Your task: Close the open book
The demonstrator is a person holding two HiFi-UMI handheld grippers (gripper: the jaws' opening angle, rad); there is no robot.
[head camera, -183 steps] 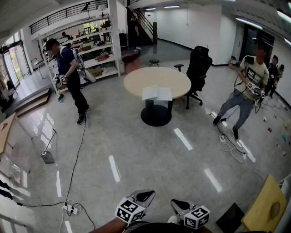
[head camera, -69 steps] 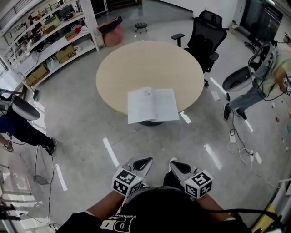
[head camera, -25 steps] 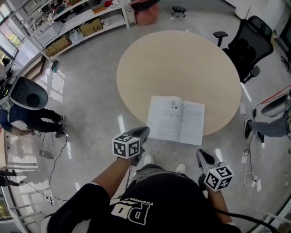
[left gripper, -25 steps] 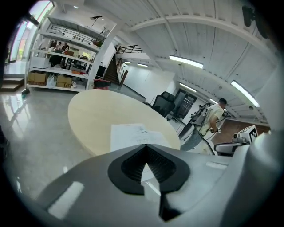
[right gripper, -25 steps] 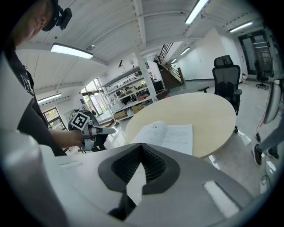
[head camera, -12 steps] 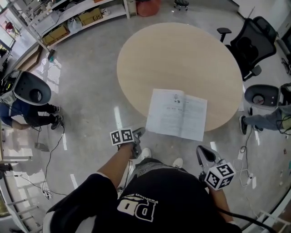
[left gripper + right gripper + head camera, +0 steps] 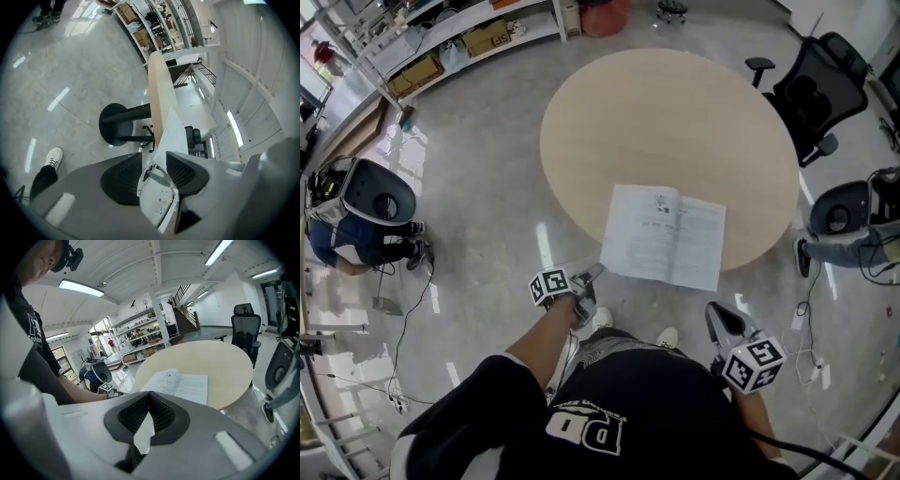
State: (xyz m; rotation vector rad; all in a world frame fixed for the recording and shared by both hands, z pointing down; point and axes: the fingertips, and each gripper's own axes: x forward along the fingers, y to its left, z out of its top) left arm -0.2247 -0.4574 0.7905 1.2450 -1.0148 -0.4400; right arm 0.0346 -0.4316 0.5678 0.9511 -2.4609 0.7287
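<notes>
Left claw [image 7: 591, 275] has just spread wide, the open white paper book [image 7: 666, 234]'s corner in its gap, unpinched. Pinch the left page and fold it across the round beige bench [image 7: 675, 112]. Right claw [image 7: 717, 323] is closed and empty.

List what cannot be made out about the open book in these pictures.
Print on the open white paper book: too small, head view and right gripper view.
Its cover: hidden beneath the pages on the round beige wooden table, every view.
Its near edge: right gripper view, behind the grey right tongs.
</notes>
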